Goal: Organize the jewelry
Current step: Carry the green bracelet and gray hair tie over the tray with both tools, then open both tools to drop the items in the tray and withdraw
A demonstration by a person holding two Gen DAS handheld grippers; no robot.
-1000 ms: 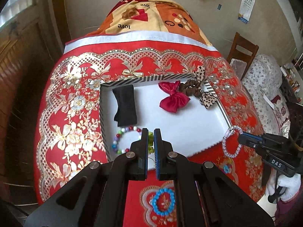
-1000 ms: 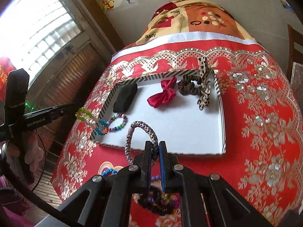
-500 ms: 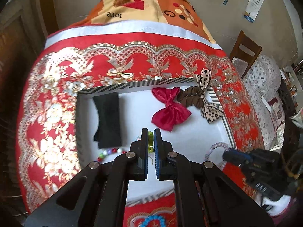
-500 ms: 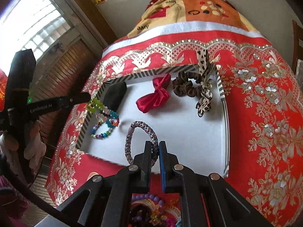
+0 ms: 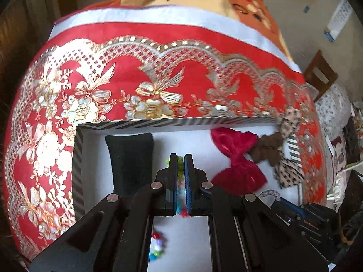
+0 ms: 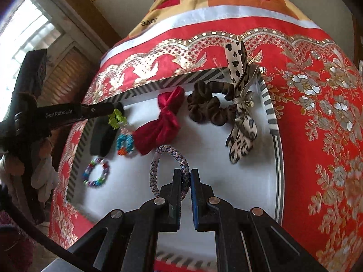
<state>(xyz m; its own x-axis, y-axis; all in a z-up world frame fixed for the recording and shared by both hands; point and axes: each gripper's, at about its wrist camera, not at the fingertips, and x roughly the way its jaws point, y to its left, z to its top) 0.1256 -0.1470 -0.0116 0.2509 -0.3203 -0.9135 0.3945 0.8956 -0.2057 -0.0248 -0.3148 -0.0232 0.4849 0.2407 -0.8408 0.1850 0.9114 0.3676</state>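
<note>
My left gripper is shut on a green, teal and orange loom-band bracelet, which hangs over the white tray beside a black pad. The right wrist view shows that bracelet dangling from the left gripper. My right gripper is shut on a braided grey-purple ring, held low over the tray's middle. A multicoloured beaded bracelet lies flat in the tray's near left part.
In the tray's far half lie a red bow, a brown scrunchie and a leopard-print bow. A red and gold cloth covers the table. A gloved hand holds the left tool. A wooden chair stands at the right.
Both grippers have come forward and down from the table's front edge to over the tray, each still carrying its bracelet. The tray's contents have not moved.
</note>
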